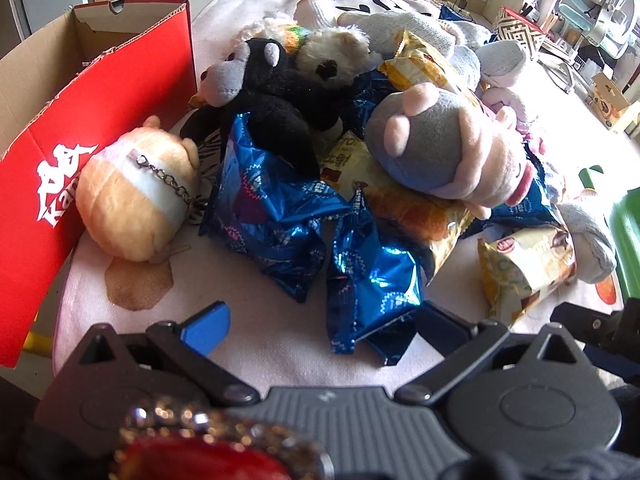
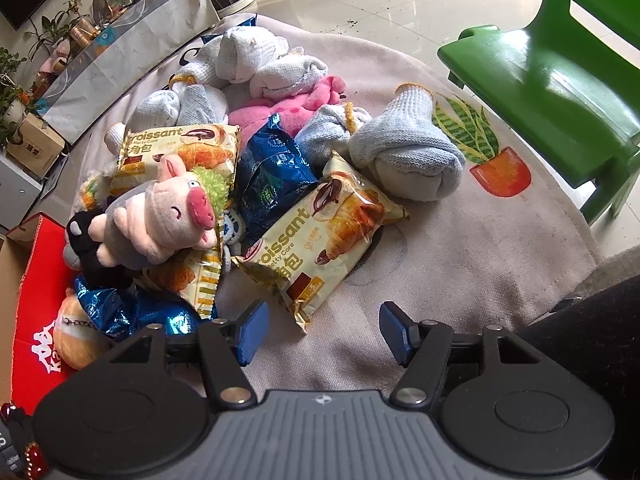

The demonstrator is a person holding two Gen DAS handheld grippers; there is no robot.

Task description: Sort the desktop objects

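Observation:
A heap of plush toys and snack packets lies on a pale cloth (image 2: 460, 248). My left gripper (image 1: 320, 324) is open, and the lower end of a blue foil packet (image 1: 372, 280) rests between its fingers, close to the right one. An orange plush with a chain (image 1: 132, 200) lies beside the red shoebox (image 1: 80, 140). A black monkey plush (image 1: 272, 92) and a grey-pink pig plush (image 1: 440, 148) top the heap. My right gripper (image 2: 324, 332) is open, just below a corner of a croissant packet (image 2: 320, 232), and no pad touches it.
Rolled pale knitted socks (image 2: 408, 152) and a pink plush (image 2: 288, 108) lie at the far side of the heap. A green plastic chair (image 2: 560, 92) stands at the right on the tiled floor. The shoebox is open at the left. More croissant packets (image 1: 524, 272) sit at the right.

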